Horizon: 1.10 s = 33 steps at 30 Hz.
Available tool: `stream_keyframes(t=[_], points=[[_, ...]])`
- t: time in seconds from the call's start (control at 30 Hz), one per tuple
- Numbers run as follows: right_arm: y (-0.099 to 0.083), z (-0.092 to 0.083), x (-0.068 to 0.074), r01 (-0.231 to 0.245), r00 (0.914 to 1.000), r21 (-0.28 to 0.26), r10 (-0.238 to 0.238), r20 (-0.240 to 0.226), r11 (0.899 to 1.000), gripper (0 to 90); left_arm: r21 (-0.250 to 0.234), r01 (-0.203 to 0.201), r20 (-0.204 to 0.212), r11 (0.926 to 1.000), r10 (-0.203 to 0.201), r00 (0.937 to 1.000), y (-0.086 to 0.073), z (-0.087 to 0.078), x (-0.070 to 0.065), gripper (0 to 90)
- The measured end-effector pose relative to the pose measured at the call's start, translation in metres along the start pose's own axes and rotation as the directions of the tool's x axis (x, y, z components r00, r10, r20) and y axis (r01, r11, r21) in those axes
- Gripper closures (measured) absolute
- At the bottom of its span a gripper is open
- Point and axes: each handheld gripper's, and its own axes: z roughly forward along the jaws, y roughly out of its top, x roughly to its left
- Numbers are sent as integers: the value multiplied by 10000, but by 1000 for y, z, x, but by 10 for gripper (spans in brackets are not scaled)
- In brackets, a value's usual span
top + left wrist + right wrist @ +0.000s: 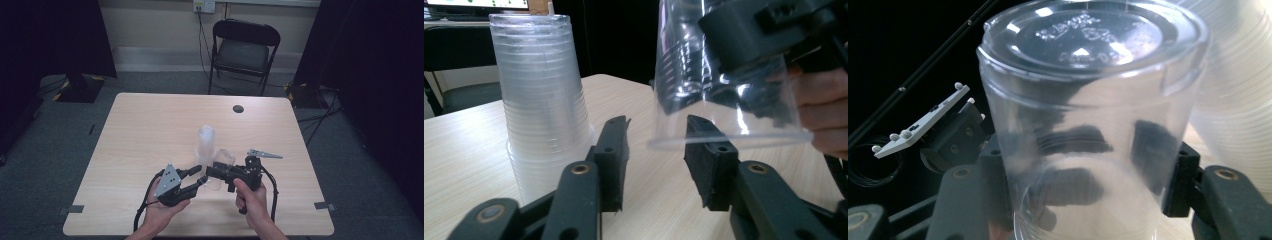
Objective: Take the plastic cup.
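While a person's two hands work at the near edge of a light wooden table [150, 120], the right claw [1088, 185] grips a single clear plastic cup [1088, 100], its jaws pressed against opposite sides of the cup's wall. In the right gripper view the cup's embossed base faces away from the camera and its open rim sits down between the jaws. In the left gripper view the same cup hangs tilted above the table with its rim toward the left claw [656, 150], whose jaws stand apart, released, with nothing between them; one jaw tip lies just beside the cup's rim. A stack of clear cups [541, 100] stands mouth-down on the table just beyond the left claw, near the table's middle in the high view. The left hand [160, 210] and right hand [252, 197] enter from the bottom of the high view. A black folding chair [243, 50] stands beyond the far edge.
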Motion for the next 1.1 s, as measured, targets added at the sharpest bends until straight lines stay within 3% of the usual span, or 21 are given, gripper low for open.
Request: stream_keyframes(t=[0.27, 0.43, 0.7, 0.83, 0.9, 1.1], points=[[-2, 5, 1, -415, 9990, -143, 413, -176, 9990, 403, -445, -656, -609, 9969, 629, 9962, -1, 2, -2, 644], [-2, 8, 4, -583, 9979, -167, 578, -303, 9982, 404, -767, -856, -845, 9934, 790, 9933, -1, 5, -4, 665], [-3, 12, 5, -555, 9980, -33, 554, -306, 9985, 405, -818, -830, -630, 9932, 780, 9950, 1, 6, -5, 686], [-2, 12, 5, -355, 9990, -4, 354, -289, 9994, 370, -818, -1400, -579, 9868, 1356, 9891, 1, 5, -2, 757], [-2, 12, 8, 119, 9999, 117, -118, -68, 9999, 323, -802, -1367, -570, 9874, 1324, 9896, 1, 5, -2, 787], [-2, 12, 4, 156, 9998, -15, -156, 115, 9999, 255, -751, -1205, -400, 9899, 1177, 9922, 1, 4, 0, 834]])
